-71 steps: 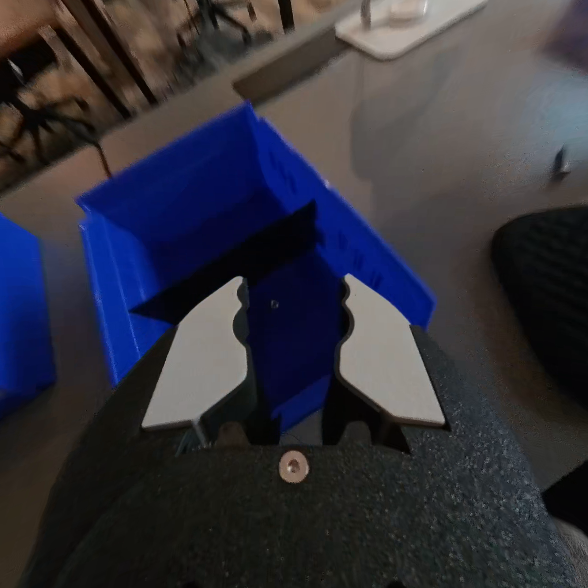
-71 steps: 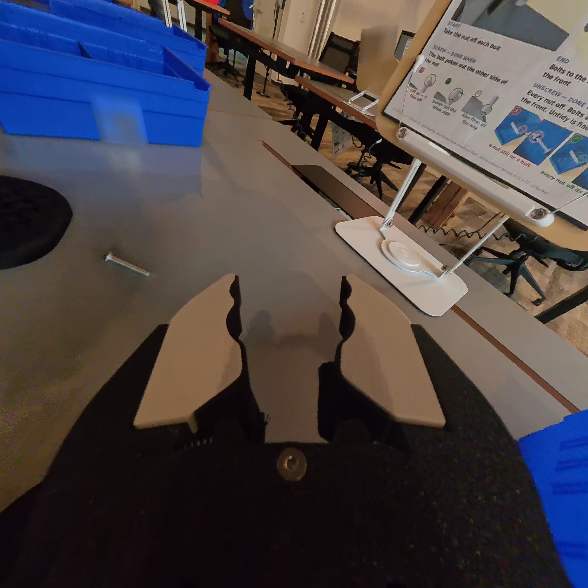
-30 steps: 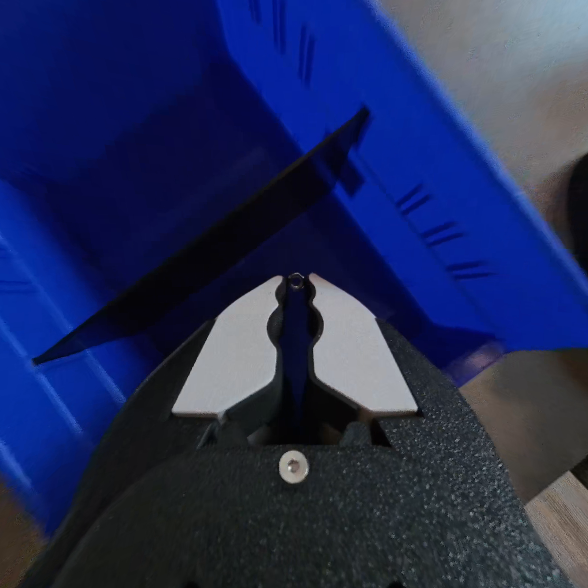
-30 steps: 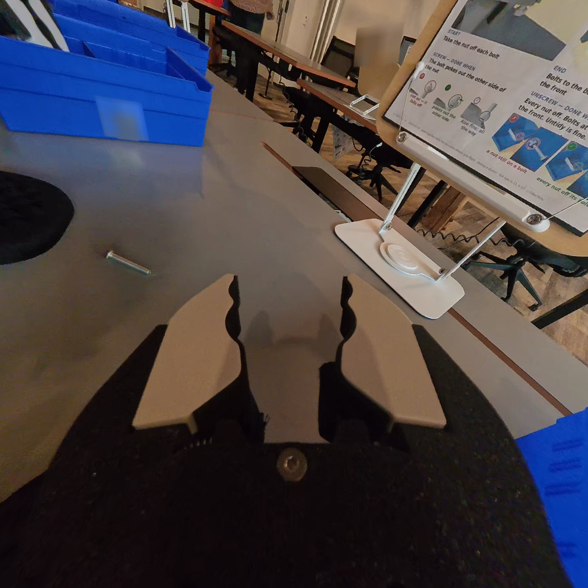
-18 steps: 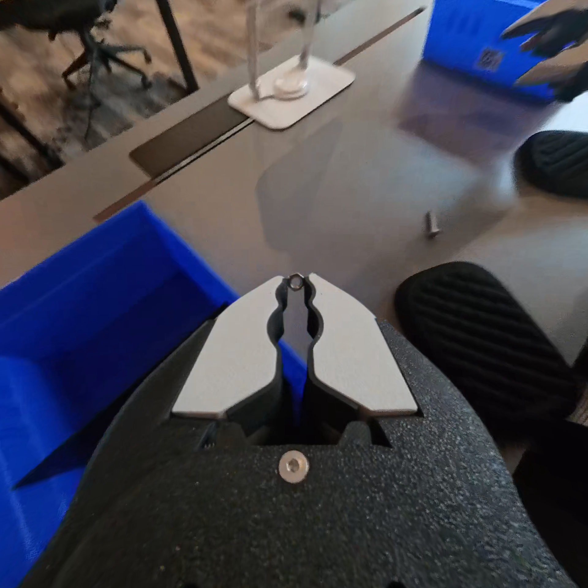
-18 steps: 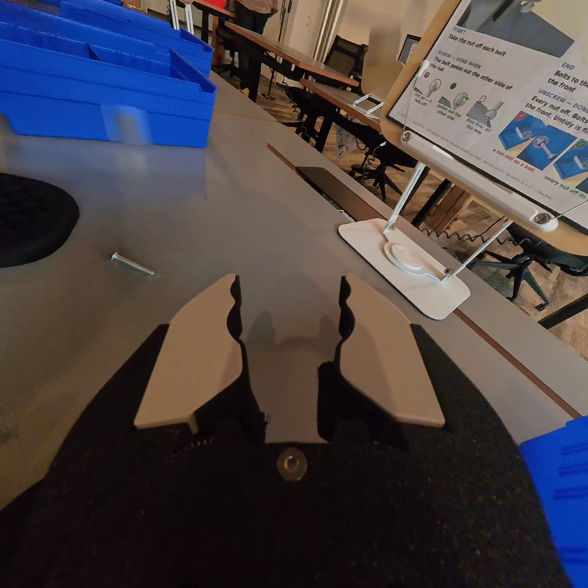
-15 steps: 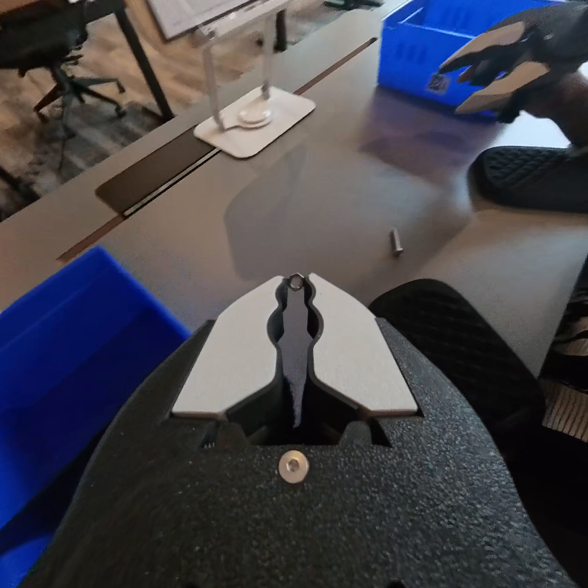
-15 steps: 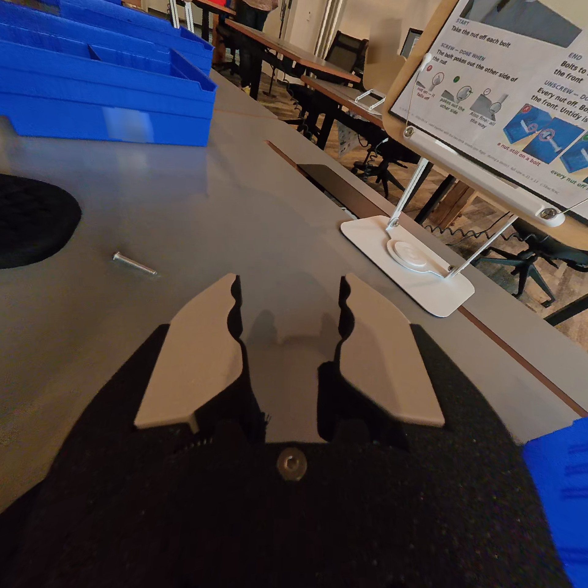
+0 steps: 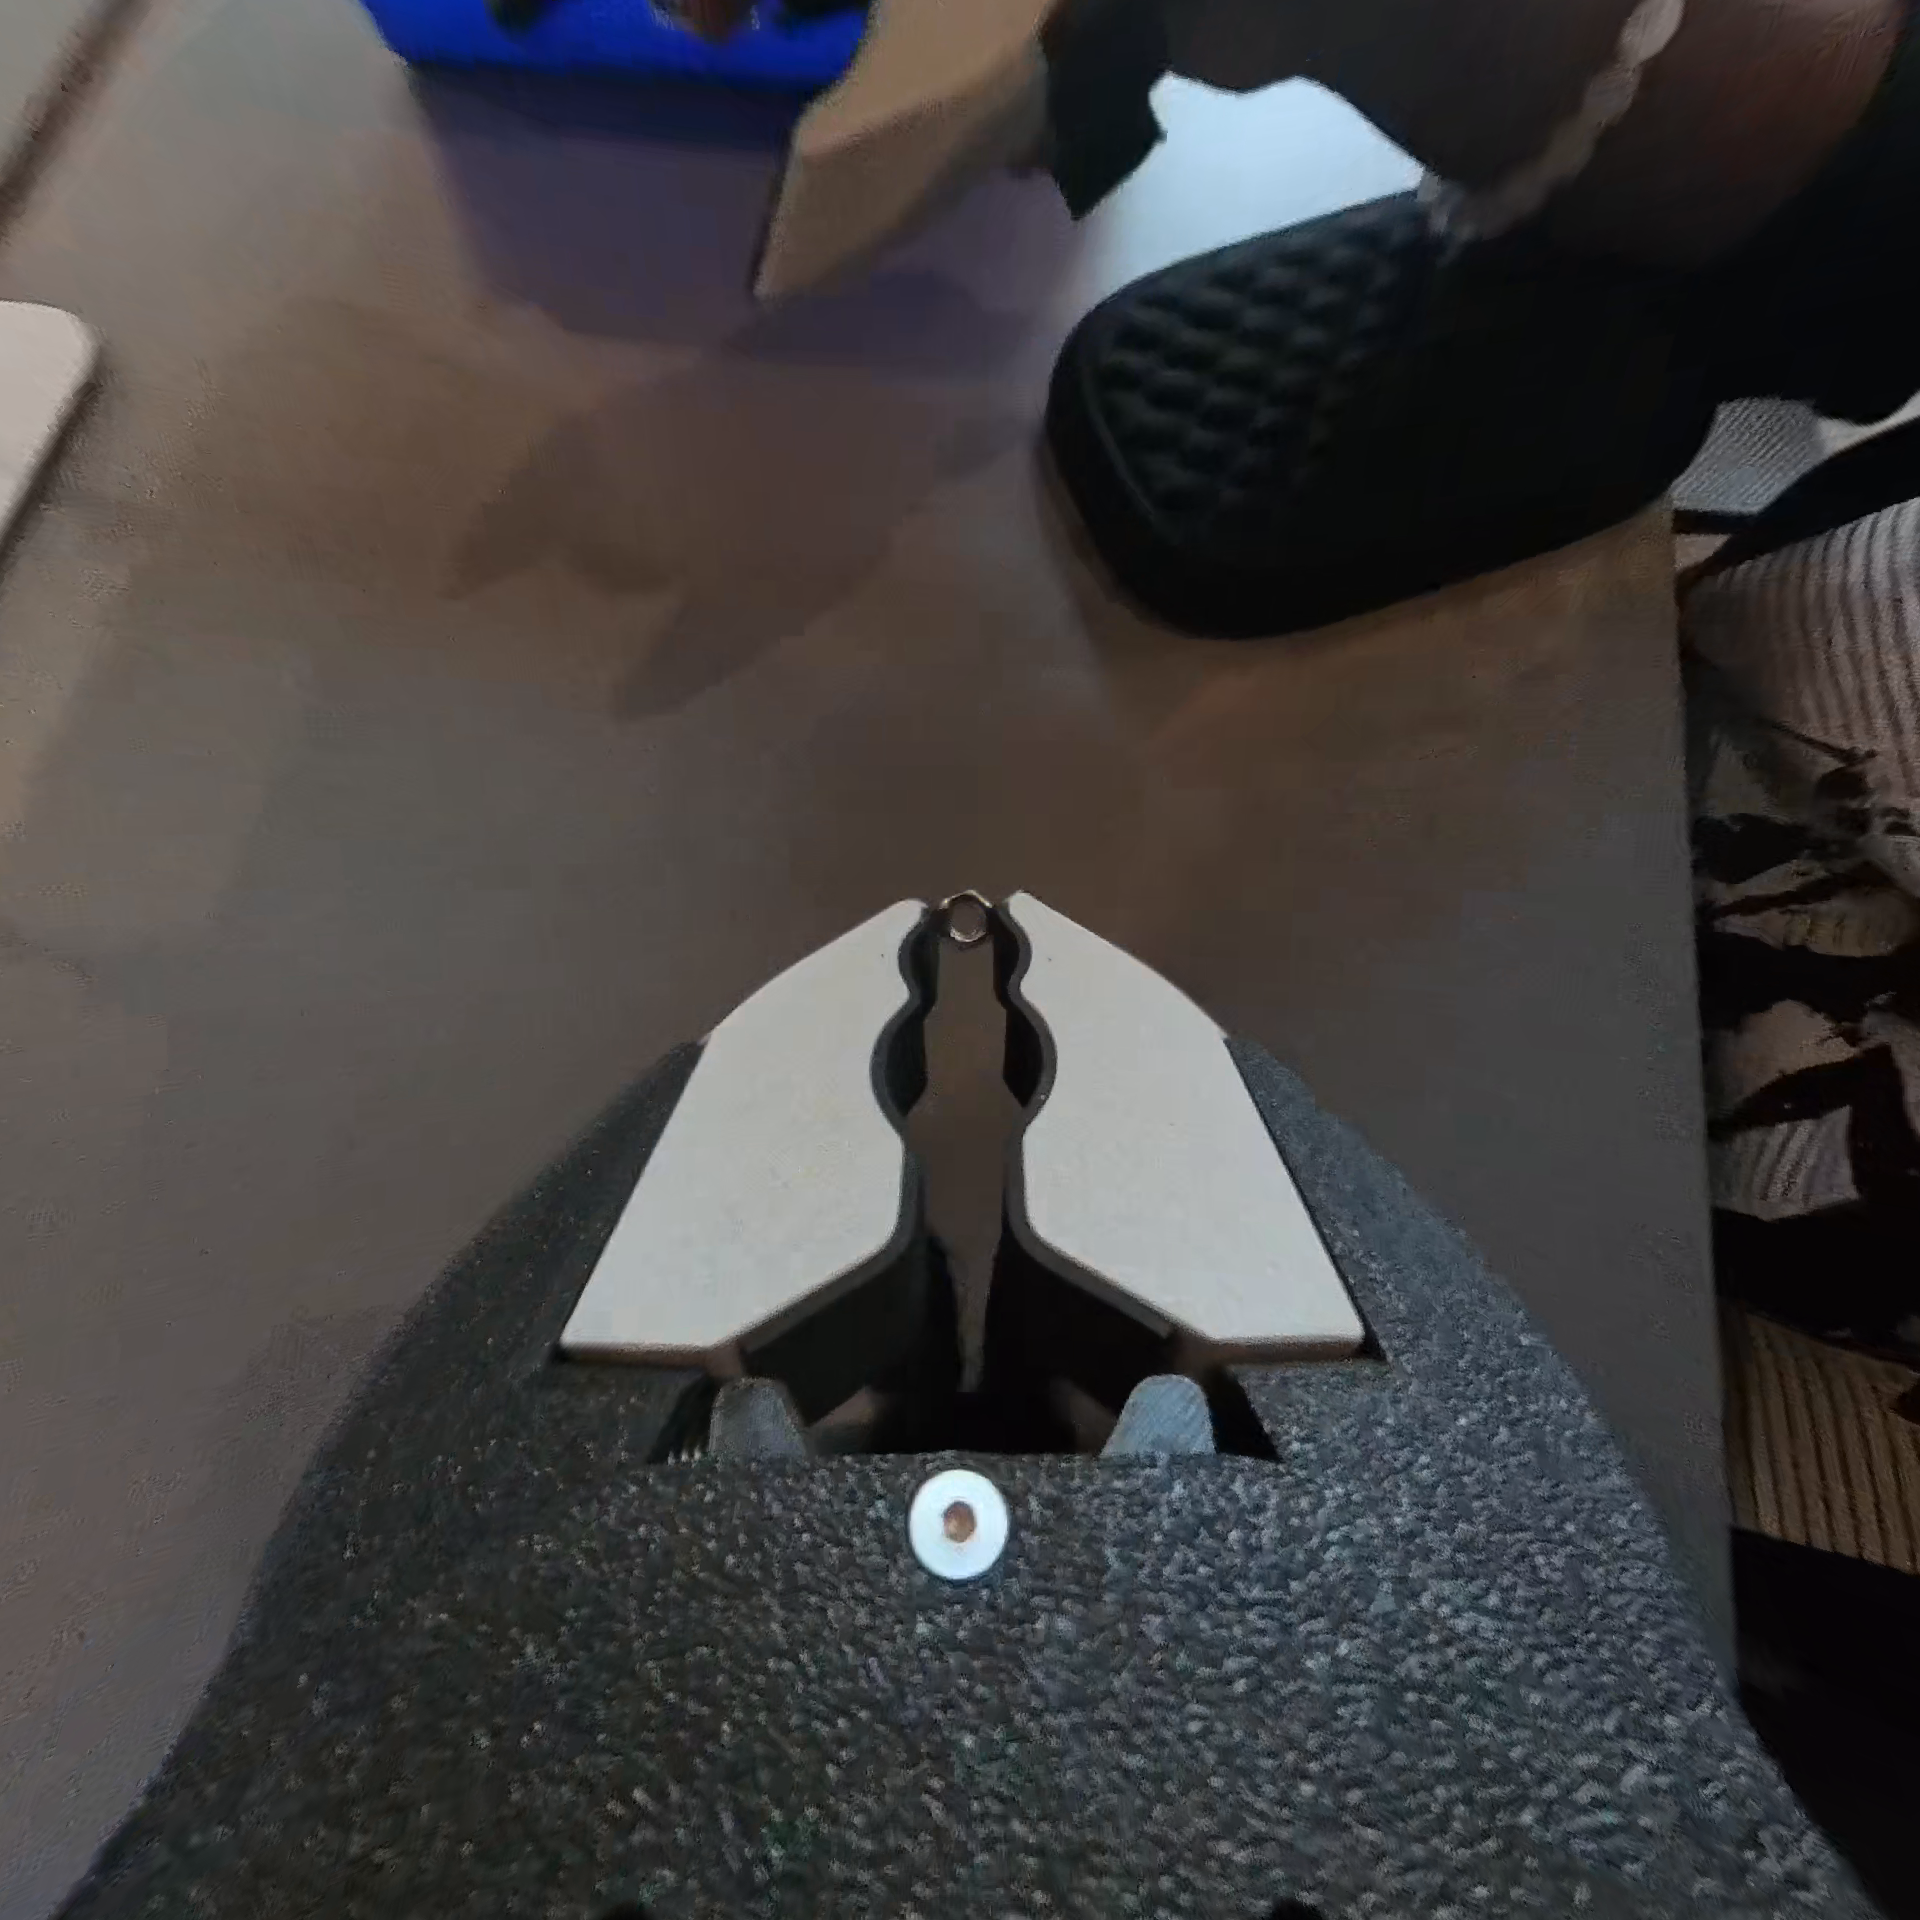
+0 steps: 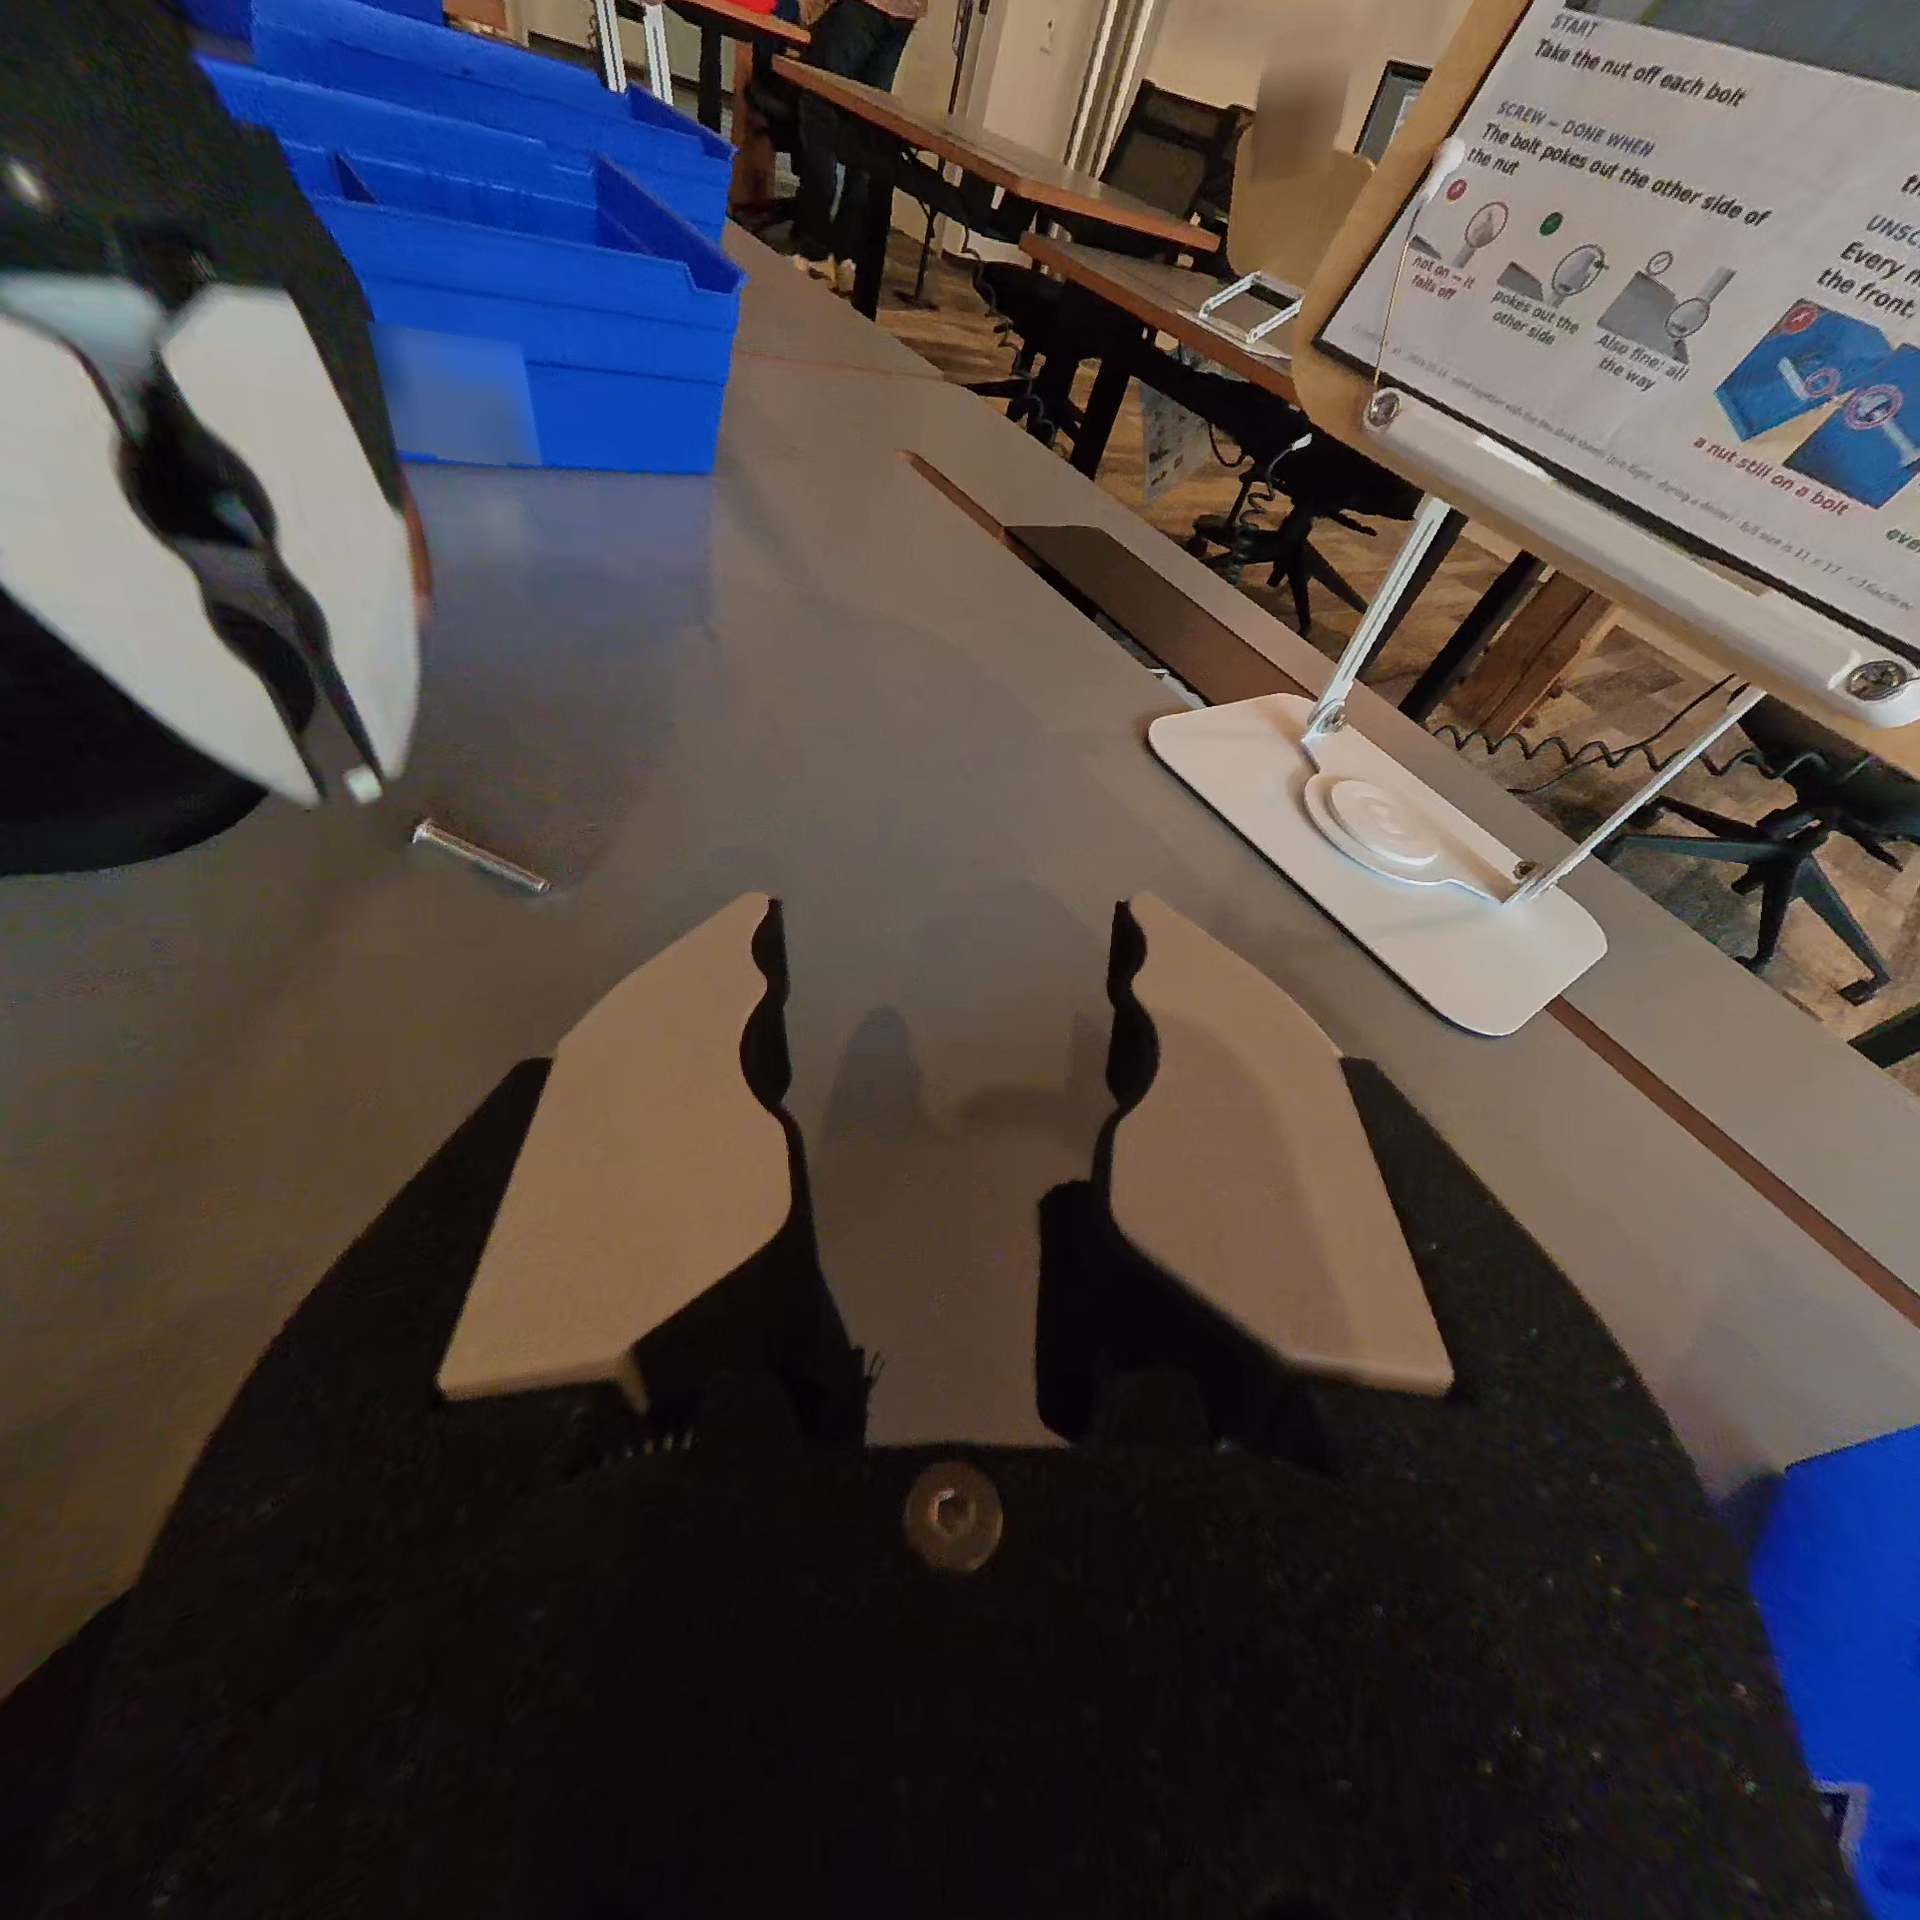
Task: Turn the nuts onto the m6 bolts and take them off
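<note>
My left gripper (image 9: 967, 920) is shut on a small silver nut (image 9: 966, 922), pinched at the very fingertips above the grey table (image 9: 520, 831). The same gripper shows at the upper left of the right wrist view (image 10: 353, 779), tips pointing down, just above a silver bolt (image 10: 478, 860) that lies on the table. My right gripper (image 10: 943, 914) is open and empty, low over the table, to the right of the bolt. It also shows blurred at the top of the left wrist view (image 9: 935, 135).
Two black round pads lie on the table (image 9: 1299, 416) (image 10: 104, 790). Blue bins (image 10: 540, 260) stand at the far left and one at the lower right (image 10: 1849, 1662). A white stand (image 10: 1382, 862) carries an instruction board (image 10: 1662, 260). A person's clothing (image 9: 1808, 831) is at the table edge.
My left gripper shut on the nut inside a blue bin, lifted it out and swung across the table to above the bolt. My right gripper has stayed open and nearly still.
</note>
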